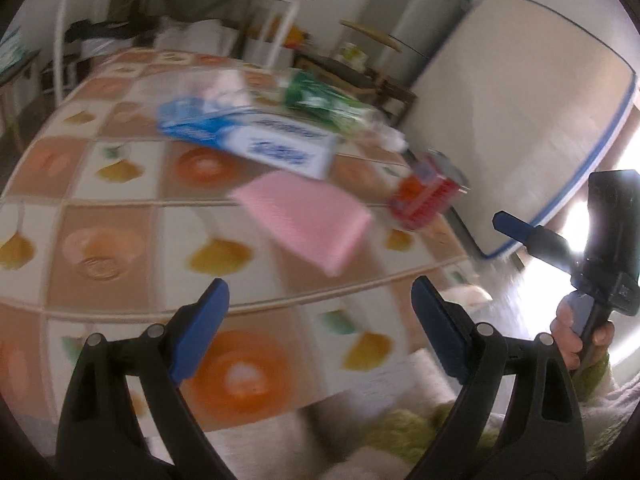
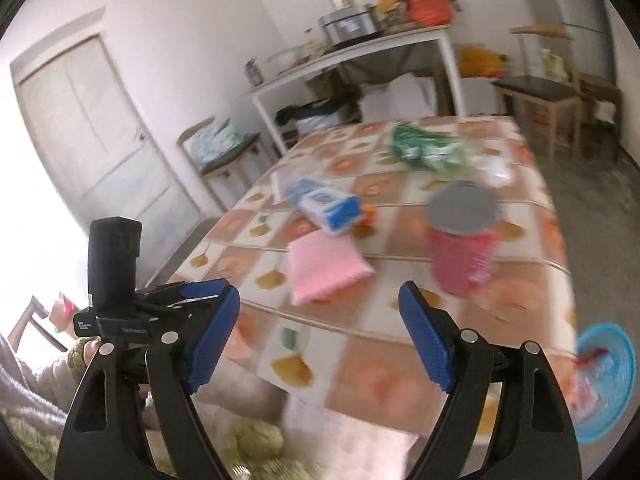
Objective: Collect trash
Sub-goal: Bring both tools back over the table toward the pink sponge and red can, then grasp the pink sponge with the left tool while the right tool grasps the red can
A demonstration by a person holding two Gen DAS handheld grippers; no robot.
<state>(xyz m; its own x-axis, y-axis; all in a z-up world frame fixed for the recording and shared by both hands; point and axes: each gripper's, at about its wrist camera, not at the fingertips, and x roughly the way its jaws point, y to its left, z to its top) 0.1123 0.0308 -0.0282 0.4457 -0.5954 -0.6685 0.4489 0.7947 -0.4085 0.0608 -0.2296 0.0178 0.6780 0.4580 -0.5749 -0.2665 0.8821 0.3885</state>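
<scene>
On the patterned tablecloth (image 1: 100, 240) lie a blue-and-white carton (image 1: 248, 140), a pink cloth (image 1: 308, 216), a green wrapper (image 1: 320, 100) and a red can (image 1: 424, 196) near the right edge. My left gripper (image 1: 320, 292) hangs open over the near edge, holding nothing. The right wrist view shows the same carton (image 2: 324, 204), pink cloth (image 2: 324, 268), green wrapper (image 2: 424, 144) and can (image 2: 460, 236). My right gripper (image 2: 318, 296) is open and empty, short of the can. Both views are blurred.
A blue basket (image 2: 624, 360) with some trash in it sits low beside the table's right corner. A white crumpled wrapper (image 2: 496, 168) lies past the can. A white side table (image 2: 360, 52), chairs and a door (image 2: 88, 132) stand behind. A mattress (image 1: 512, 112) leans at the right.
</scene>
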